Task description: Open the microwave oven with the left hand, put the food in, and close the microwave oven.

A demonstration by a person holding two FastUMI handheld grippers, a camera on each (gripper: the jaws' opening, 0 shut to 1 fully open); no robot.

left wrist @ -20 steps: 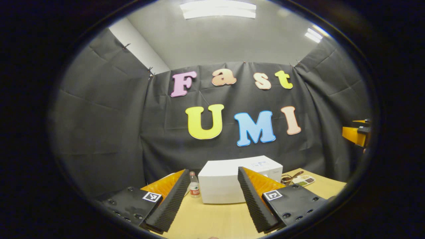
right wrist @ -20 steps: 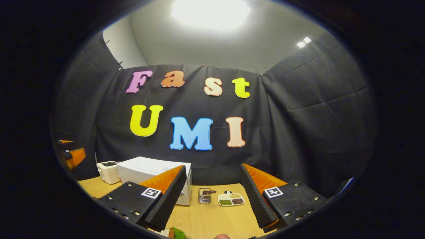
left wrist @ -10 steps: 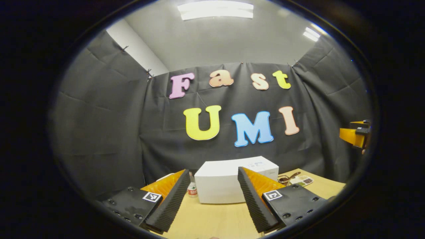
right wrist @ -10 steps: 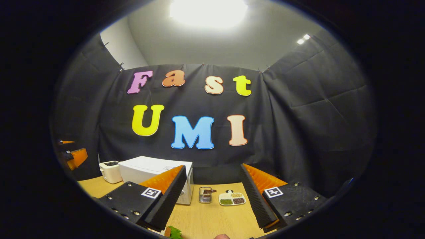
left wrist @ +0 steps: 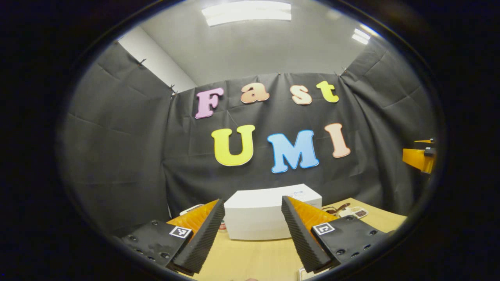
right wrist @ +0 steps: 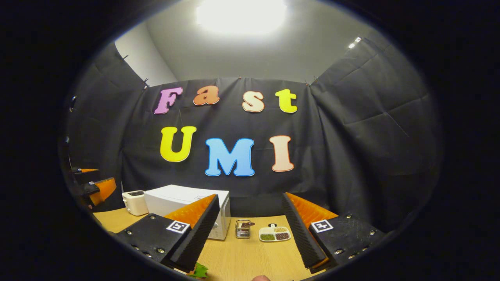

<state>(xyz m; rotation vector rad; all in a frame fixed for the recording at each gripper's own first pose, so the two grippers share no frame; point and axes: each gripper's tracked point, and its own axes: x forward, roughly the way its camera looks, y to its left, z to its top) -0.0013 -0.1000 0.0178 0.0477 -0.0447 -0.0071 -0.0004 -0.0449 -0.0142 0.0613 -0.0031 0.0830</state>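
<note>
The white box-shaped microwave oven [left wrist: 269, 212], door shut, is seen at the far edge of the pale wooden table [left wrist: 250, 259], now framed squarely between the wide-spread, empty left gripper [left wrist: 253, 234] after a slight swing of the view. The right gripper [right wrist: 250, 234] is likewise held wide and empty, with green leafy food [right wrist: 200, 270] glimpsed at the near edge; opening is judged not yet begun.

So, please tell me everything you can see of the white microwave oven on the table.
The microwave oven is a plain white box, with a smooth casing that looks like painted metal or plastic. It stands upright on the wooden table, at the back near the black cloth wall. In the right gripper view its front faces right, with two small knobs on it; the door looks closed. A white toaster stands close behind it. Nothing rests on its top and neither gripper touches it.
</note>
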